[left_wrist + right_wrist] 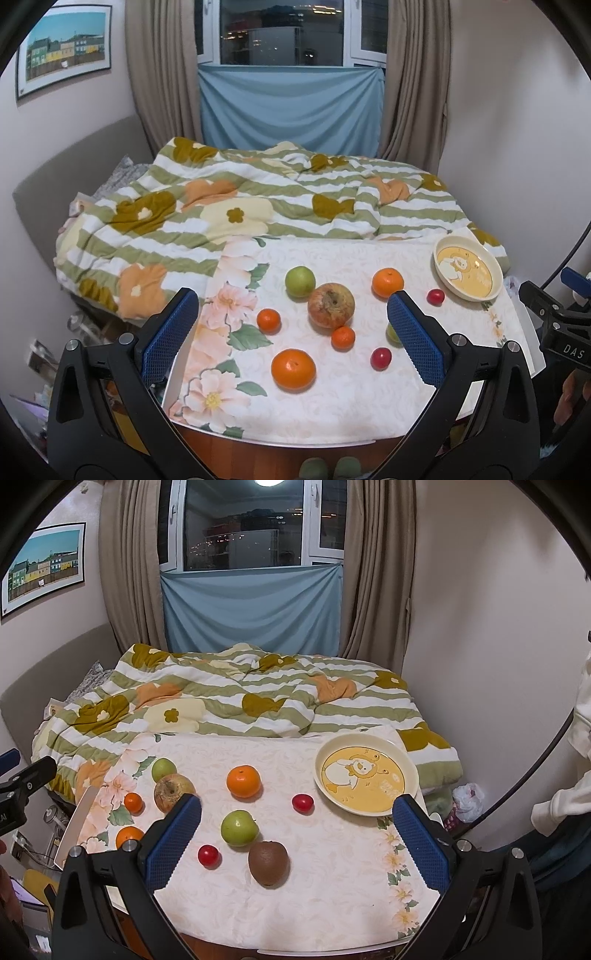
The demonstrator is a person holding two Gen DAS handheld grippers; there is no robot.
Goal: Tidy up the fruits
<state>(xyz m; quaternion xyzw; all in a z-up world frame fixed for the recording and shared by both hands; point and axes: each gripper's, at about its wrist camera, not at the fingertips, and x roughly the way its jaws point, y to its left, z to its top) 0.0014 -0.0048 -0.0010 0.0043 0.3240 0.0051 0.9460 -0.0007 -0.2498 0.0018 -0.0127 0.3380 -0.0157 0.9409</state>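
Fruit lies loose on a table with a floral cloth. In the left wrist view I see a green apple, a big reddish apple, large oranges, small oranges and red cherry tomatoes. The right wrist view adds a kiwi and a second green apple. A cream plate with a cartoon print sits empty at the far right. My left gripper and right gripper are both open and empty above the table's near edge.
A bed with a striped floral quilt runs behind the table. Walls close in on both sides, with curtains and a window at the back. Clutter lies on the floor at the left.
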